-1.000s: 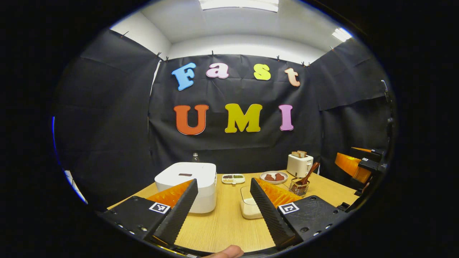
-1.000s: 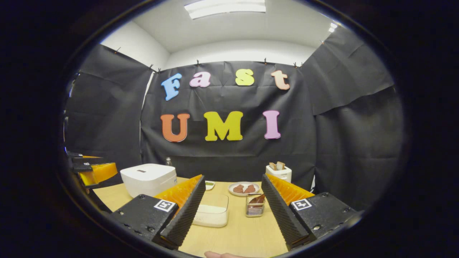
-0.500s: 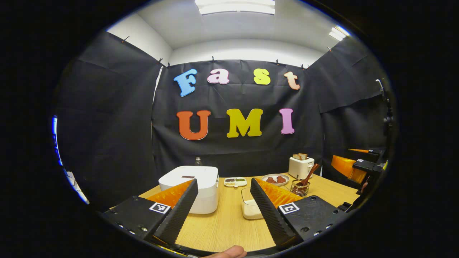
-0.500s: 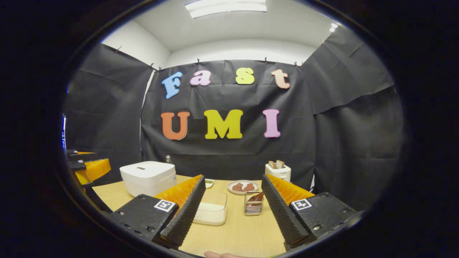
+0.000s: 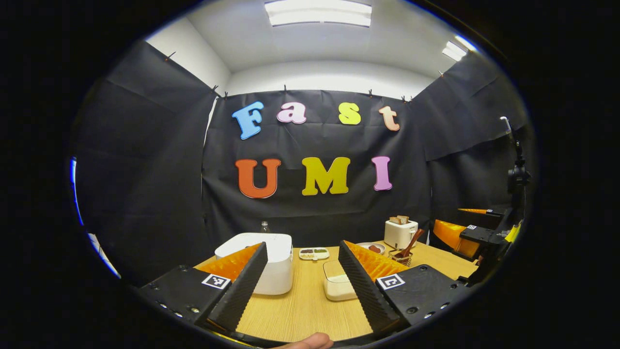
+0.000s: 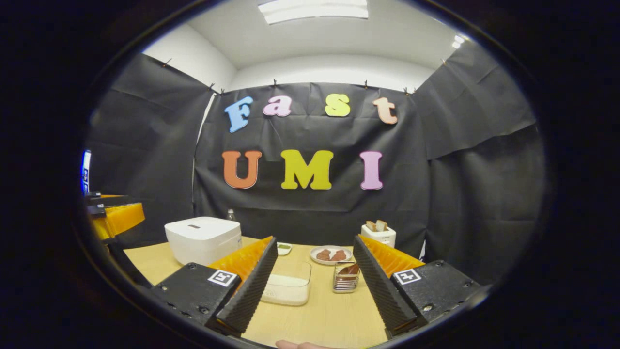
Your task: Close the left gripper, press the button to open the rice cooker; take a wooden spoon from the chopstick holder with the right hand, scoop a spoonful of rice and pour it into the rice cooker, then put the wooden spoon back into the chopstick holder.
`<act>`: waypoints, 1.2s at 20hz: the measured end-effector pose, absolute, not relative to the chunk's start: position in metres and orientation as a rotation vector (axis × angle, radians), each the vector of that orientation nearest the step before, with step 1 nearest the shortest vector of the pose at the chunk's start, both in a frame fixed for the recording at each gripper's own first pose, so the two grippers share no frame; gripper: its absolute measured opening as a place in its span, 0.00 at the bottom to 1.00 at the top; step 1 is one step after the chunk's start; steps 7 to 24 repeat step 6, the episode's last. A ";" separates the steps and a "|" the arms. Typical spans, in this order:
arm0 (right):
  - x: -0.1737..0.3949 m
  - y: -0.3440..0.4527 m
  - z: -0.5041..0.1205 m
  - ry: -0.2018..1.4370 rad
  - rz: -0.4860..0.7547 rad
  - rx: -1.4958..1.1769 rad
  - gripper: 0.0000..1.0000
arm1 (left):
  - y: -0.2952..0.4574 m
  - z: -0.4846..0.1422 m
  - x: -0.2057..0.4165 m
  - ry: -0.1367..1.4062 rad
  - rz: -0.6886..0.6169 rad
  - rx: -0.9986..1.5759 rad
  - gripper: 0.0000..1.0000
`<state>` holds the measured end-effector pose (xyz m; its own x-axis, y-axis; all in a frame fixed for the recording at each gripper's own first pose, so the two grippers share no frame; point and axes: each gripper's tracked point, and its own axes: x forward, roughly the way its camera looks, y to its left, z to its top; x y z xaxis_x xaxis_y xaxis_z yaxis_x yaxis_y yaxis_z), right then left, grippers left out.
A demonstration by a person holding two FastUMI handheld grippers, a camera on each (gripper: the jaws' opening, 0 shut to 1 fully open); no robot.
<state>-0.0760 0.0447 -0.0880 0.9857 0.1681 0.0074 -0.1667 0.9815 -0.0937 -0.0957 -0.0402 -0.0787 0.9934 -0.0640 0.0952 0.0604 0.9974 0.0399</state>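
A white rice cooker (image 5: pixel 271 261) (image 6: pixel 203 238) sits with its lid down on the left of the wooden table (image 5: pixel 300 310). A clear box of rice (image 5: pixel 336 286) (image 6: pixel 289 290) stands in the middle. A wire chopstick holder (image 5: pixel 400 257) (image 6: pixel 346 281) holds a wooden spoon (image 5: pixel 411 241) (image 6: pixel 349 269). My left gripper (image 5: pixel 302 276) is open, near the table's front, well short of the cooker. My right gripper (image 6: pixel 315 276) is open too, with the rice box and holder ahead between its fingers. The right gripper (image 5: pixel 472 230) shows at the right edge of the left gripper view, and the left gripper (image 6: pixel 114 215) at the left edge of the right gripper view.
A white toaster (image 5: pixel 399 232) (image 6: pixel 379 233) with bread stands at the back right. A plate of brown food (image 6: pixel 330 254) and a small divided dish (image 5: pixel 314 253) lie behind the rice box. A bottle (image 5: pixel 263 226) stands behind the cooker. A fingertip (image 5: pixel 310 341) shows at the bottom.
Both views have tilted or pulled back a little, so the table things sit lower and smaller in the left gripper view. Both grippers stay open; nothing on the table moved.
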 end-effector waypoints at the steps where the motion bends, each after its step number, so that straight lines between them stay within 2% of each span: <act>1: -0.079 0.046 -0.086 -0.020 0.170 -0.099 0.95 | -0.041 -0.077 -0.097 -0.097 -0.063 0.041 0.94; 4: -0.082 0.045 -0.075 -0.042 0.170 -0.103 0.95 | -0.045 -0.072 -0.097 -0.100 -0.069 0.039 0.94; 5: -0.083 0.044 -0.072 -0.048 0.173 -0.098 1.00 | -0.046 -0.072 -0.097 -0.097 -0.072 0.040 0.94; 24: -0.085 0.043 -0.072 -0.051 0.175 -0.094 1.00 | -0.048 -0.071 -0.097 -0.095 -0.075 0.042 0.94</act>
